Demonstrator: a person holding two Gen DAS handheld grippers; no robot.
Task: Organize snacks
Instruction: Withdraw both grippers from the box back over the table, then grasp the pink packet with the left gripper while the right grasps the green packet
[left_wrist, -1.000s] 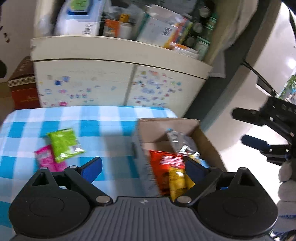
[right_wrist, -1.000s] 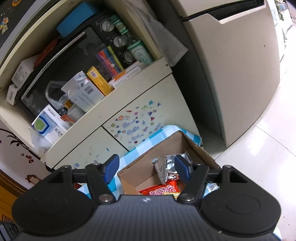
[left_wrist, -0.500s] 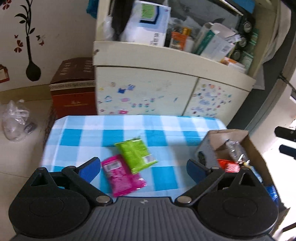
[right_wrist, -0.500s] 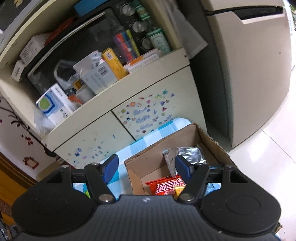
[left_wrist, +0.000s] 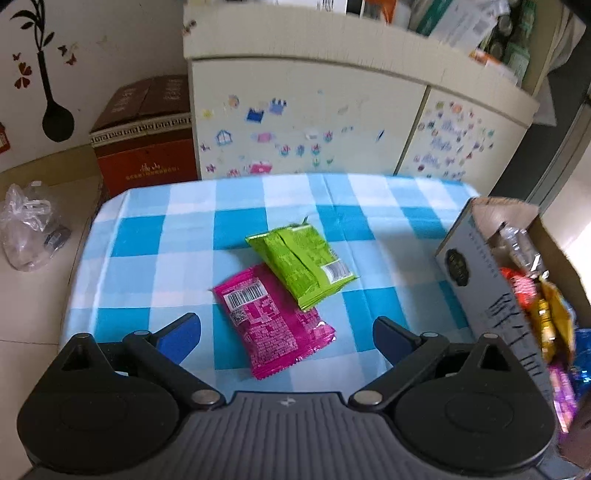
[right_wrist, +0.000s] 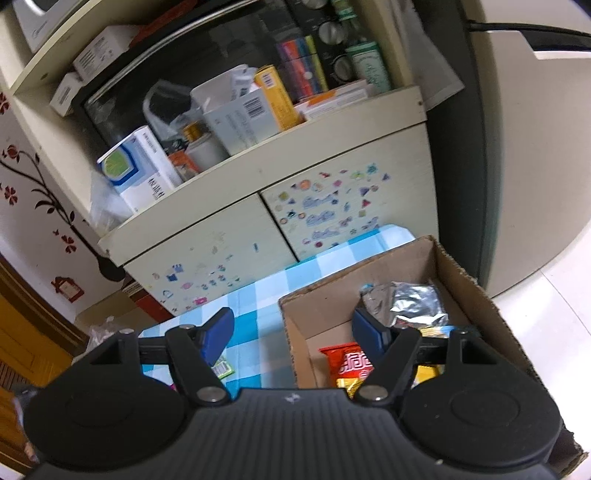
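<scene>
A pink snack packet (left_wrist: 273, 325) lies on the blue checked tablecloth (left_wrist: 155, 236), with a green packet (left_wrist: 301, 267) overlapping its far corner. My left gripper (left_wrist: 284, 326) hovers above the pink packet, open wide, its fingers either side of it and apart from it. An open cardboard box (left_wrist: 480, 291) stands at the table's right end, with several snacks inside. In the right wrist view the box (right_wrist: 325, 306) holds a red packet (right_wrist: 347, 365) and a silver one (right_wrist: 413, 302). My right gripper (right_wrist: 291, 321) is open over the box's left wall and holds nothing.
A cream cabinet (left_wrist: 314, 122) with stickers on its doors stands behind the table, its shelf (right_wrist: 258, 155) crowded with boxes. On the floor to the left are a red-brown carton (left_wrist: 144, 140) and a clear plastic bag (left_wrist: 29, 225). A white fridge (right_wrist: 535, 147) stands right of the box.
The left gripper swung left from over the box to the two packets and sank closer to them, opening slightly. The right gripper rolled and drifted, and the box now looms larger in its view.
</scene>
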